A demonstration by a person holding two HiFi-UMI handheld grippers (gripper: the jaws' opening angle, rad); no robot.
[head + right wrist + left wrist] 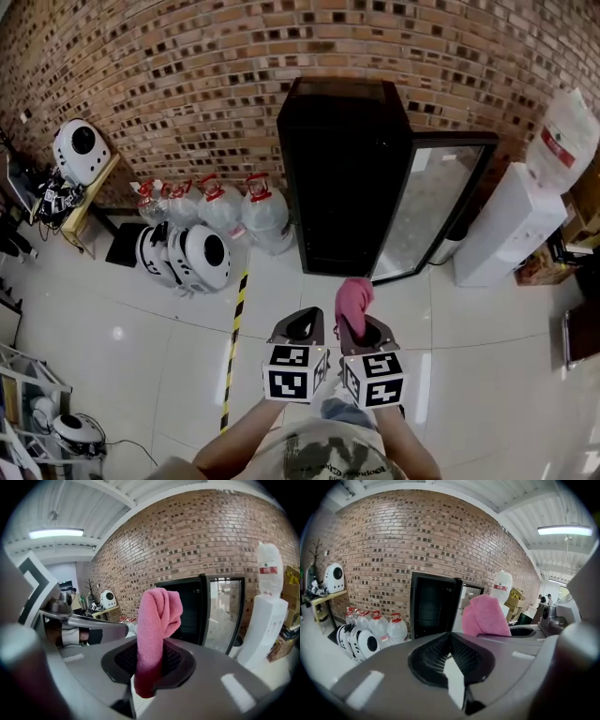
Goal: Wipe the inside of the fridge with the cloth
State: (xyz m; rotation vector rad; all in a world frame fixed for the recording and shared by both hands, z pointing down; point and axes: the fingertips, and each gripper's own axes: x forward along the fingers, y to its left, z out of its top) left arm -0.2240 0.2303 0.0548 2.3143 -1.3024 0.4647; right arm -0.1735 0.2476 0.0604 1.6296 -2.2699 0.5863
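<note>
So, a brick wall [187, 75] is seen behind the black fridge [342, 187], with the fridge's glass door [427, 211] swung open on its right side. A white water dispenser [516, 225] is parked right of the fridge, and water jugs [225, 208] are lined up left of it. In front of the fridge, well apart from it, the left gripper [302, 321] is held with its jaws closed together on nothing. The right gripper [361, 328] is clamped on the pink cloth [353, 296], which is left sticking up out of the jaws.
</note>
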